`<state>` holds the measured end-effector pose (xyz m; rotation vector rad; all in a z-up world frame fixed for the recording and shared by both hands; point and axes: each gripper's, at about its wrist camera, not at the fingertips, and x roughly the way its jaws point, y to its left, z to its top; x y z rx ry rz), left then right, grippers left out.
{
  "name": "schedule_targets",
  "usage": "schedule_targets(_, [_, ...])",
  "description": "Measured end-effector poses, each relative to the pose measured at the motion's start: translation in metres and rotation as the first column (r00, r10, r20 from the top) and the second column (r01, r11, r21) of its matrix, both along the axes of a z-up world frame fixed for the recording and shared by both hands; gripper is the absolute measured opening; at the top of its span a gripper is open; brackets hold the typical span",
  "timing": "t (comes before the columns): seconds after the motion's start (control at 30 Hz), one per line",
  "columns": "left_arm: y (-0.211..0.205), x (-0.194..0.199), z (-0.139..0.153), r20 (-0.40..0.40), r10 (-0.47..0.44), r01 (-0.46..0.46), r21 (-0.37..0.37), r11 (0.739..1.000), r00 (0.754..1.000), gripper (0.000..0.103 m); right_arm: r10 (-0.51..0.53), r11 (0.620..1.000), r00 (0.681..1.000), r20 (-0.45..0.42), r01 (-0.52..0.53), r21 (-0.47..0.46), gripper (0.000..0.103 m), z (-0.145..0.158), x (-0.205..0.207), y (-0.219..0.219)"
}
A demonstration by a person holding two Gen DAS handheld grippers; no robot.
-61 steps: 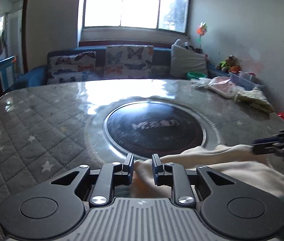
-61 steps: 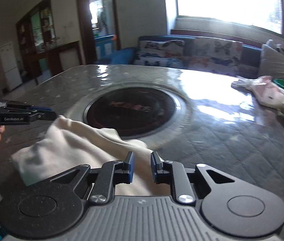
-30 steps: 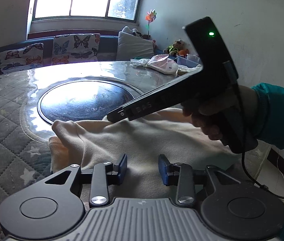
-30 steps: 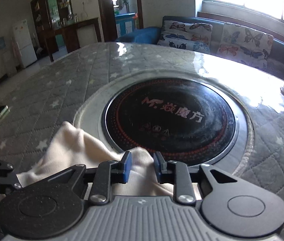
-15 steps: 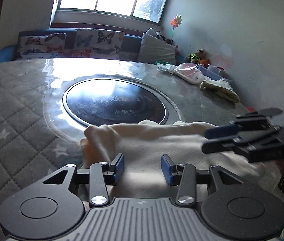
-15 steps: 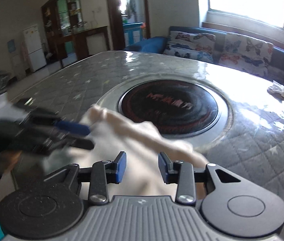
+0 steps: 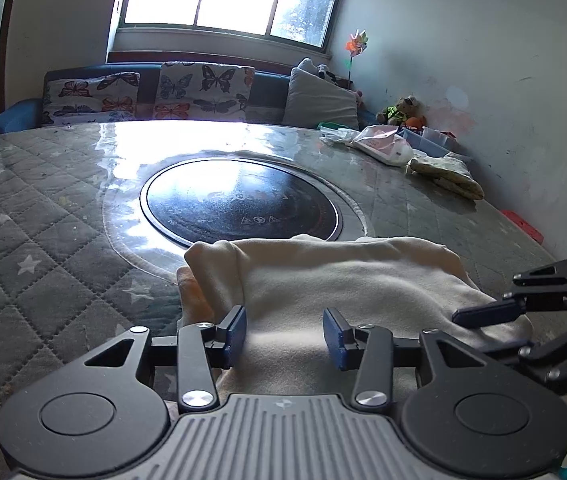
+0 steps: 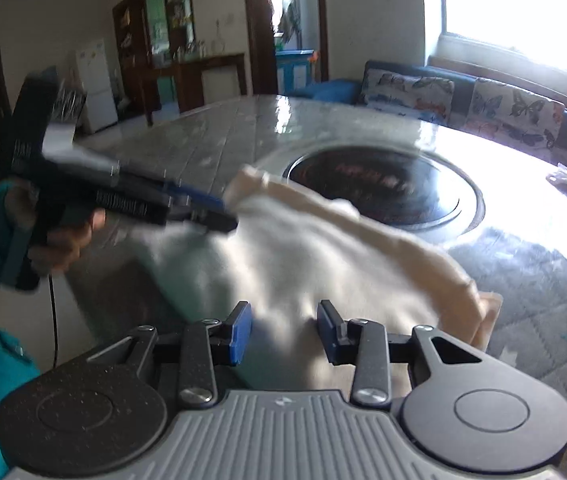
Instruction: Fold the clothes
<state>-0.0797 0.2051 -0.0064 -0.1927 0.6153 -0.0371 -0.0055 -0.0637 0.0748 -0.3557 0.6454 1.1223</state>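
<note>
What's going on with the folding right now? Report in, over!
Left gripper open, right gripper open, both over the cloth. Cream garment lies bunched on the table's near edge, overlapping the black round hotplate. Nothing in the way.

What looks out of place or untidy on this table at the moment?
The cream garment is only roughly folded: its left end is bunched into a lumpy roll, and its far edge lies over the rim of the round black cooktop. At the far right of the table, small fabric items and a bag lie in a loose heap.
</note>
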Motion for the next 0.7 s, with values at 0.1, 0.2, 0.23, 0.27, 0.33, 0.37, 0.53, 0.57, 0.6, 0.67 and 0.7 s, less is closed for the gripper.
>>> schedule_targets(0.1, [-0.005, -0.010, 0.003, 0.009, -0.008, 0.008, 0.038, 0.999, 1.000, 0.049, 0.015, 1.000, 0.999, 0.038, -0.016, 0.005, 0.036, 0.004, -0.009, -0.003])
schedule_targets(0.2, [-0.007, -0.021, 0.000, 0.000, -0.003, 0.003, 0.055, 0.998, 1.000, 0.050, 0.020, 0.999, 0.999, 0.031, -0.021, 0.042, 0.036, 0.011, -0.012, -0.011])
schedule_targets(0.23, [-0.008, -0.024, -0.002, -0.006, 0.000, 0.000, 0.062, 0.998, 1.000, 0.050, 0.025, 0.999, 1.000, 0.016, -0.026, 0.040, 0.036, 0.011, -0.013, -0.013])
schedule_targets(0.27, [-0.008, -0.027, -0.004, -0.014, 0.005, -0.004, 0.070, 0.998, 1.000, 0.050, 0.027, 0.999, 1.000, 0.001, -0.027, 0.030, 0.036, 0.008, -0.014, -0.015])
schedule_targets(0.33, [-0.007, -0.031, -0.008, -0.034, 0.019, -0.016, 0.097, 0.995, 0.999, 0.050, 0.026, 1.000, 0.999, -0.022, -0.025, 0.008, 0.036, 0.003, -0.015, -0.017])
schedule_targets(0.37, [-0.006, -0.032, -0.010, -0.046, 0.024, -0.019, 0.105, 0.994, 0.999, 0.050, 0.024, 1.000, 0.999, -0.037, -0.024, 0.000, 0.036, 0.001, -0.016, -0.020])
schedule_targets(0.53, [-0.004, -0.040, 0.001, -0.036, 0.026, -0.022, 0.125, 0.992, 0.999, 0.050, 0.002, 0.999, 0.999, -0.048, 0.000, 0.034, 0.036, 0.009, -0.020, -0.035])
schedule_targets(0.57, [-0.004, -0.040, 0.006, -0.020, 0.026, -0.024, 0.126, 0.992, 0.999, 0.050, -0.016, 0.999, 0.999, -0.044, 0.018, 0.049, 0.036, 0.012, -0.019, -0.038])
schedule_targets(0.6, [-0.005, -0.040, 0.012, -0.001, 0.023, -0.022, 0.123, 0.992, 1.000, 0.050, -0.036, 0.998, 0.998, -0.044, 0.038, 0.057, 0.036, 0.013, -0.017, -0.041])
schedule_targets(0.67, [-0.010, -0.037, 0.021, 0.035, -0.001, -0.003, 0.108, 0.994, 0.999, 0.050, -0.062, 0.996, 0.997, -0.051, 0.065, 0.063, 0.036, 0.013, -0.014, -0.045])
schedule_targets(0.7, [-0.014, -0.034, 0.023, 0.049, -0.021, 0.016, 0.098, 0.995, 0.999, 0.050, -0.079, 0.995, 0.995, -0.064, 0.083, 0.052, 0.036, 0.010, -0.011, -0.046])
